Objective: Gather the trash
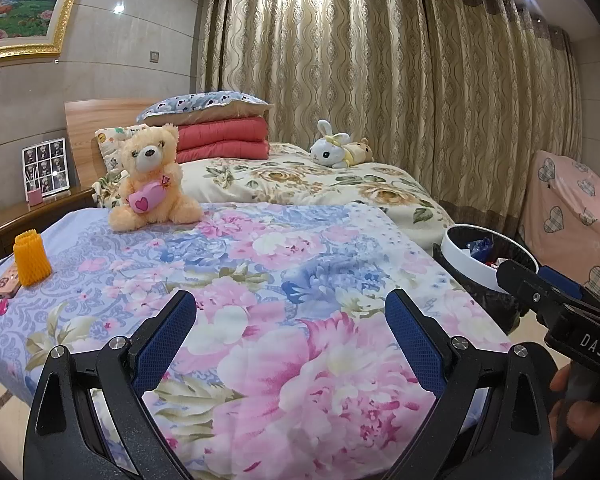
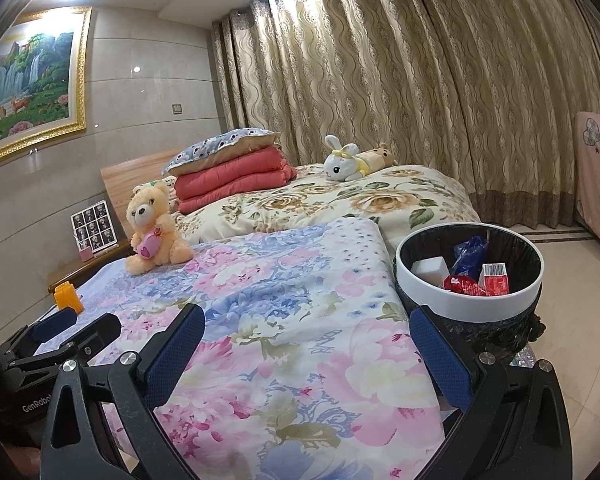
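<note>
Both jaws wide and holding nothing — left gripper [image 1: 290, 312] and right gripper [image 2: 306, 330] over the floral pink-and-blue bedspread [image 1: 300, 264].

Between pickups, I judge: orange ribbed foam sleeve [image 1: 31, 258] — probably trash — awaits the left gripper; white-rimmed, black-lined bin [image 2: 470, 268] beside the bed already holds wrappers.

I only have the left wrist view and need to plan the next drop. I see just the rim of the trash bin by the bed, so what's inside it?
Observer: The right wrist view looks into the trash bin. A white box, a blue wrapper and a red carton with a barcode lie inside.
Operator: Is it full?
Observer: No. The far wall of the black liner shows bare above them.
Operator: Is the right gripper carrying anything?
Observer: No. The right gripper is open, with only the floral bedspread showing between its fingers.
</note>
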